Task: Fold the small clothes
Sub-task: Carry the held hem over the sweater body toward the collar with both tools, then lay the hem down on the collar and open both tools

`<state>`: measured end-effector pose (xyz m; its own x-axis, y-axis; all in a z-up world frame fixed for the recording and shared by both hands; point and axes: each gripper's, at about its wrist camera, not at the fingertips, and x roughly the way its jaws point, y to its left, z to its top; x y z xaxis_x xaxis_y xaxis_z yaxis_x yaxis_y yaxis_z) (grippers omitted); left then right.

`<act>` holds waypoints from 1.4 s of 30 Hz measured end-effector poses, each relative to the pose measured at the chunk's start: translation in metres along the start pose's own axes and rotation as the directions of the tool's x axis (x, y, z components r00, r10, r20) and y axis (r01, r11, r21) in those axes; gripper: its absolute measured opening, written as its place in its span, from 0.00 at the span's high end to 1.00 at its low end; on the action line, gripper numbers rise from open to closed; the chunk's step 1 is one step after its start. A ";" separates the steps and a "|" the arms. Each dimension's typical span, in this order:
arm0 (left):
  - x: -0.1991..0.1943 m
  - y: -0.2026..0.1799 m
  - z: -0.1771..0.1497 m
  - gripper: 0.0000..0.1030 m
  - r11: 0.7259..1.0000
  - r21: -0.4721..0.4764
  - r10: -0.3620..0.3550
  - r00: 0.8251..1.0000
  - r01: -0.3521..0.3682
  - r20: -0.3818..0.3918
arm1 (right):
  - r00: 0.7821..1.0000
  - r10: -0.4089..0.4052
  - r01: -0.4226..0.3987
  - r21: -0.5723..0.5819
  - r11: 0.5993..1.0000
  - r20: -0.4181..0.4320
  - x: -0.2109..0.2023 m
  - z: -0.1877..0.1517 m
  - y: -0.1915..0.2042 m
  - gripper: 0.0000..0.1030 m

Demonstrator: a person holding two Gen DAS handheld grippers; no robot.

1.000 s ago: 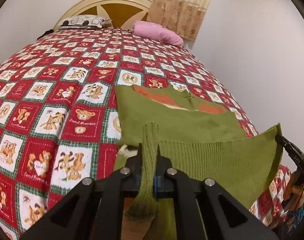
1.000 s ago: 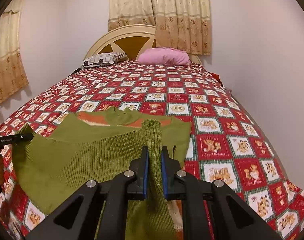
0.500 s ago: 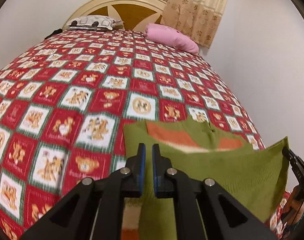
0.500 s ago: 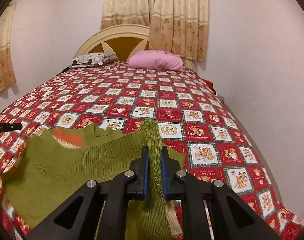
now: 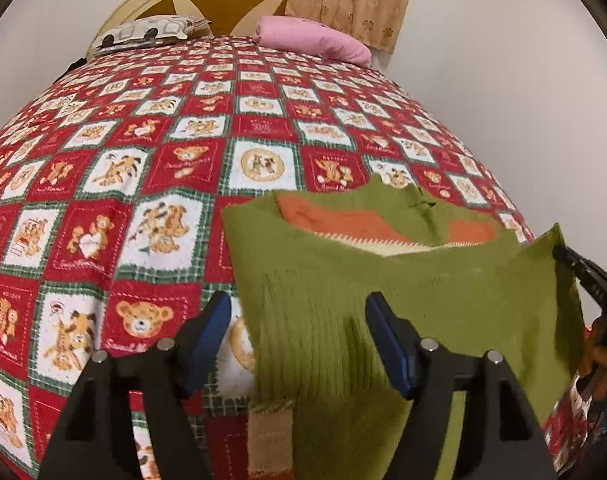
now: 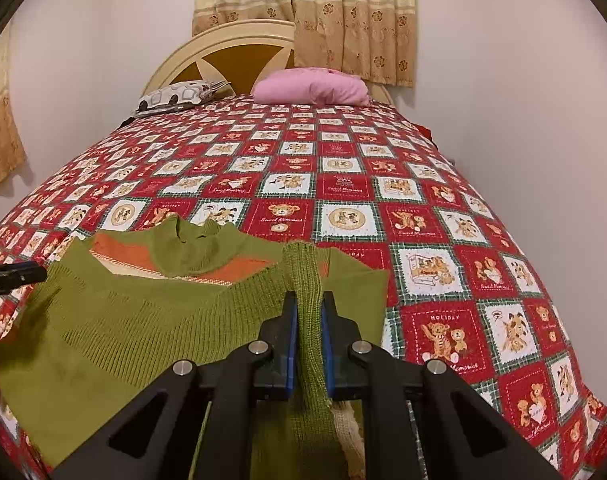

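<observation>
Pale walls and tan curtains back a bed under a red teddy-bear quilt; near its foot edge lies a green sweater, its ribbed hem folded up toward the collar; left gripper has jaws apart around the hem; right gripper is clamped on the hem's right corner.

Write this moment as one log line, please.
left tongs: open | right tongs: shut on green ribbed knit sweater | sweater on red teddy-bear patchwork bedspread
</observation>
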<state>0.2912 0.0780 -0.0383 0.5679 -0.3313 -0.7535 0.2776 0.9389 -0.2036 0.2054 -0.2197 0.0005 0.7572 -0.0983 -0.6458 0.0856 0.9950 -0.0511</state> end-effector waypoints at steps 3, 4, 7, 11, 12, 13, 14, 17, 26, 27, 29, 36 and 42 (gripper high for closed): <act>0.005 -0.007 -0.004 0.57 0.999 0.035 0.018 1.000 -0.017 -0.007 | 1.000 0.002 -0.002 -0.003 1.000 0.001 0.000 0.000 0.000 0.90; 0.009 -0.010 -0.005 0.61 0.998 0.049 0.027 0.999 -0.025 -0.022 | 1.000 0.003 -0.003 -0.001 1.000 0.001 -0.001 -0.001 -0.001 0.90; 0.016 -0.016 -0.011 0.69 0.993 0.088 0.078 0.997 -0.075 -0.029 | 1.000 0.002 -0.002 0.002 1.000 -0.001 -0.001 -0.001 0.000 0.90; 0.011 -0.013 -0.014 0.89 0.995 0.068 0.068 0.998 -0.067 -0.015 | 1.000 -0.004 0.004 0.004 1.000 -0.005 -0.003 -0.005 0.001 0.90; 0.006 -0.012 -0.013 0.90 0.997 0.050 0.054 0.999 -0.054 -0.003 | 1.000 -0.004 0.004 0.008 1.000 -0.006 -0.004 -0.005 0.000 0.90; 0.002 -0.011 -0.012 0.90 0.998 0.039 0.042 0.999 -0.042 0.004 | 1.000 0.000 0.000 0.015 1.000 -0.005 -0.006 -0.005 0.000 0.90; -0.001 -0.012 -0.010 0.91 0.999 0.034 0.034 0.999 -0.034 0.012 | 1.000 0.012 -0.012 0.026 1.000 0.001 -0.009 -0.003 -0.001 0.90; -0.008 -0.017 0.004 0.91 1.000 0.022 0.014 1.000 -0.015 0.023 | 0.999 0.037 -0.039 0.053 0.998 0.029 -0.018 0.008 -0.005 0.90; 0.009 -0.013 0.066 0.91 0.998 -0.043 0.045 0.995 -0.042 0.086 | 0.996 -0.053 0.052 0.013 0.999 0.071 0.019 0.055 -0.012 0.90; 0.015 -0.009 0.075 0.91 0.997 -0.061 0.057 0.994 -0.051 0.097 | 0.996 -0.063 0.062 0.015 0.998 0.070 0.028 0.058 -0.014 0.90; 0.027 -0.006 0.084 0.94 0.994 -0.091 0.075 0.992 -0.066 0.101 | 0.996 -0.076 0.075 0.029 0.997 0.053 0.053 0.063 -0.019 0.90; 0.109 0.019 0.062 0.94 0.957 -0.142 0.246 0.967 -0.252 -0.059 | 0.982 -0.095 0.096 0.002 0.995 -0.164 0.139 0.024 -0.020 0.89; 0.104 0.016 0.060 0.93 0.951 -0.126 0.280 0.960 -0.281 -0.024 | 0.995 -0.054 0.064 0.113 0.991 -0.089 0.117 0.026 -0.042 0.80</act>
<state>0.4015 0.0530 -0.0824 0.6040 -0.0524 -0.7953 0.0069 0.9981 -0.0606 0.3071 -0.2730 -0.0526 0.6910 -0.1503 -0.7071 0.2068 0.9784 -0.0058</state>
